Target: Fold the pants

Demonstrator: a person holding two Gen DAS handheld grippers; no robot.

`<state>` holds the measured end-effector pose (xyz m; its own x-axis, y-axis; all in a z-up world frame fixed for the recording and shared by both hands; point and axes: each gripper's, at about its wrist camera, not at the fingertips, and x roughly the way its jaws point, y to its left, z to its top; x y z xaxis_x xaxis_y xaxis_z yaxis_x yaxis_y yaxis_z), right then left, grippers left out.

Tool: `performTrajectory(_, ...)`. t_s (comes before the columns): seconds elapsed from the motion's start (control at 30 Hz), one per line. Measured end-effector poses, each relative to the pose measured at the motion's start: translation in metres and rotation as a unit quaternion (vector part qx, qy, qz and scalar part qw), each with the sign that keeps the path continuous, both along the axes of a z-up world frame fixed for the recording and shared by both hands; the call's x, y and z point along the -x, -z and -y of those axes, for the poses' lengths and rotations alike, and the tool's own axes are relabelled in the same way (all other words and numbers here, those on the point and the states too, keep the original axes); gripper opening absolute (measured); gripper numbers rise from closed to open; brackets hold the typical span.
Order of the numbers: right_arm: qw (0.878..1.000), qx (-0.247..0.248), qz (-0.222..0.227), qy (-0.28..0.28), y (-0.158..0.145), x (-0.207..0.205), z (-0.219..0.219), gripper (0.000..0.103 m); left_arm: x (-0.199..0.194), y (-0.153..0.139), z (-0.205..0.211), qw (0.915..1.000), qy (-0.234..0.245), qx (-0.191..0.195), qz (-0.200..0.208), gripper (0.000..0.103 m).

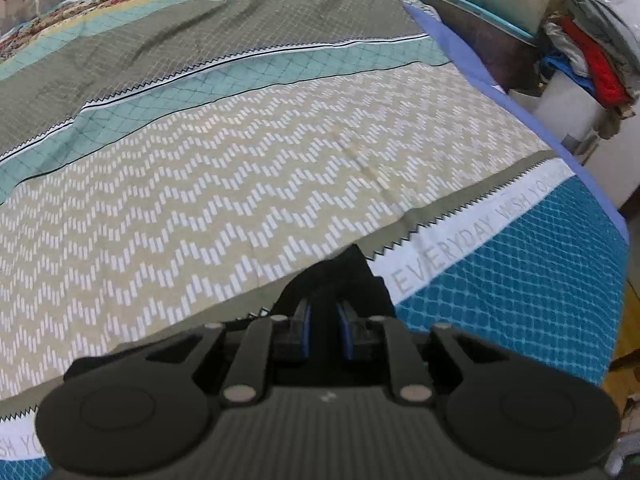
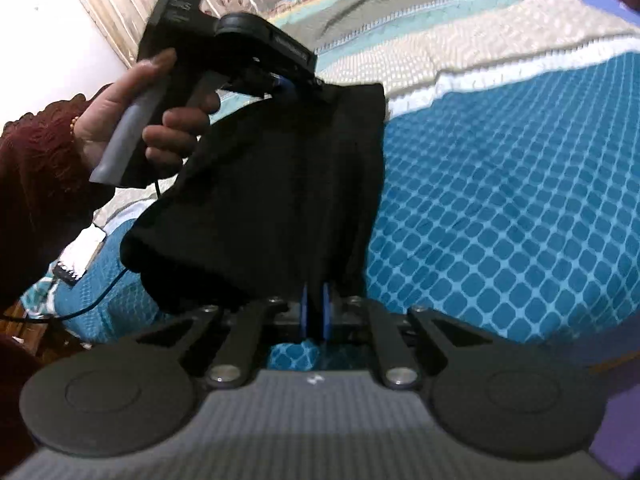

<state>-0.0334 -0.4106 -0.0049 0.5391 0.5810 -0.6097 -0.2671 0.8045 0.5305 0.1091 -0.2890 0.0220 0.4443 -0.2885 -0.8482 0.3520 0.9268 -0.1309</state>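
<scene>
Both sets of jaws clamp the black pants above the bedspread.

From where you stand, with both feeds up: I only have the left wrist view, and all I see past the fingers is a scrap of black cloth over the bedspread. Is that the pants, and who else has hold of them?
Observer: Yes. The right wrist view shows the black pants hanging bunched between both grippers; the right gripper is shut on their near edge.
Reviewer: And the left gripper?
Observer: The left gripper pinches the far edge, higher up, above the blue-checked part of the bedspread.
Reviewer: Are the pants flat anywhere?
Observer: No, they sag in loose folds off the bed.
</scene>
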Motion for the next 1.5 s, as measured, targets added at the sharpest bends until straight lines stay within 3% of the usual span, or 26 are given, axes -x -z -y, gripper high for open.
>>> performTrajectory(0.1, 0.999, -0.020, 0.018, 0.018, -0.011, -0.005, 0.017, 0.023, 0.022, -0.024, -0.015, 0.9994, 0.008, 0.007, 0.034, 0.041)
performTrajectory(0.13, 0.999, -0.029, 0.029, 0.033, -0.015, -0.006, 0.023, 0.036, 0.029, -0.032, -0.024, 0.9988, 0.004, 0.015, 0.047, 0.055)
performTrajectory(0.17, 0.997, -0.041, 0.040, 0.050, -0.020, -0.010, 0.030, 0.054, 0.039, -0.042, -0.039, 0.9978, -0.004, 0.030, 0.059, 0.061)
performTrajectory(0.23, 0.994, -0.066, 0.055, 0.072, -0.027, -0.020, 0.038, 0.065, 0.057, -0.059, -0.075, 0.9951, -0.035, 0.062, 0.068, 0.069)
performTrajectory(0.27, 0.992, -0.080, 0.057, 0.073, -0.028, -0.027, 0.041, 0.067, 0.065, -0.065, -0.094, 0.9933, -0.055, 0.075, 0.068, 0.085)
performTrajectory(0.3, 0.992, -0.094, 0.055, 0.067, -0.028, -0.037, 0.041, 0.070, 0.073, -0.068, -0.112, 0.9911, -0.075, 0.086, 0.068, 0.093)
performTrajectory(0.33, 0.992, -0.104, 0.051, 0.056, -0.025, -0.046, 0.038, 0.080, 0.082, -0.069, -0.133, 0.9879, -0.099, 0.102, 0.063, 0.103)
performTrajectory(0.37, 0.992, -0.108, 0.047, 0.047, -0.023, -0.055, 0.037, 0.087, 0.088, -0.067, -0.149, 0.9848, -0.118, 0.118, 0.050, 0.103)
performTrajectory(0.43, 0.993, -0.114, 0.031, 0.027, -0.014, -0.077, 0.028, 0.087, 0.096, -0.051, -0.181, 0.9747, -0.154, 0.162, -0.007, 0.103)
performTrajectory(0.57, 0.991, -0.130, -0.016, 0.006, 0.008, -0.109, 0.018, 0.087, 0.105, -0.005, -0.209, 0.9434, -0.219, 0.228, -0.100, 0.103)
performTrajectory(0.63, 0.990, -0.136, -0.041, 0.004, 0.017, -0.118, 0.012, 0.088, 0.105, 0.013, -0.206, 0.9321, -0.221, 0.260, -0.121, 0.103)
performTrajectory(0.77, 0.983, -0.171, -0.059, -0.006, 0.018, -0.112, 0.007, 0.090, 0.093, 0.037, -0.185, 0.9196, -0.194, 0.304, -0.155, 0.102)
performTrajectory(0.8, 0.983, -0.169, -0.064, -0.013, 0.016, -0.112, 0.002, 0.090, 0.091, 0.041, -0.179, 0.9193, -0.185, 0.309, -0.159, 0.101)
performTrajectory(0.83, 0.984, -0.161, -0.068, -0.024, 0.014, -0.112, -0.007, 0.084, 0.090, 0.043, -0.170, 0.9280, -0.176, 0.292, -0.149, 0.096)
performTrajectory(0.87, 0.986, -0.149, -0.072, -0.033, 0.009, -0.109, -0.014, 0.065, 0.092, 0.041, -0.165, 0.9385, -0.167, 0.269, -0.138, 0.080)
performTrajectory(0.9, 0.988, -0.132, -0.073, -0.038, 0.006, -0.108, -0.022, 0.061, 0.092, 0.037, -0.162, 0.9473, -0.155, 0.249, -0.127, 0.071)
performTrajectory(0.97, 0.991, -0.115, -0.057, -0.042, -0.007, -0.103, -0.032, 0.051, 0.091, 0.025, -0.169, 0.9465, -0.148, 0.259, -0.124, 0.047)
performTrajectory(1.03, 0.991, -0.118, -0.027, -0.050, -0.025, -0.102, -0.038, 0.047, 0.087, 0.003, -0.181, 0.9473, -0.137, 0.272, -0.100, 0.040)
performTrajectory(1.17, 0.990, -0.106, 0.068, -0.070, -0.073, -0.119, -0.067, 0.046, 0.069, -0.062, -0.191, 0.9669, -0.110, 0.230, 0.013, 0.040)
performTrajectory(1.3, 0.982, -0.069, 0.165, -0.066, -0.108, -0.157, -0.104, 0.046, 0.018, -0.092, -0.208, 0.9713, -0.108, 0.183, 0.106, 0.040)
performTrajectory(1.4, 0.977, -0.054, 0.197, -0.059, -0.110, -0.203, -0.132, 0.046, -0.026, -0.092, -0.226, 0.9705, -0.125, 0.156, 0.134, 0.040)
performTrajectory(1.5, 0.982, -0.049, 0.175, -0.055, -0.089, -0.249, -0.161, 0.046, -0.070, -0.068, -0.245, 0.9708, -0.156, 0.135, 0.123, 0.040)
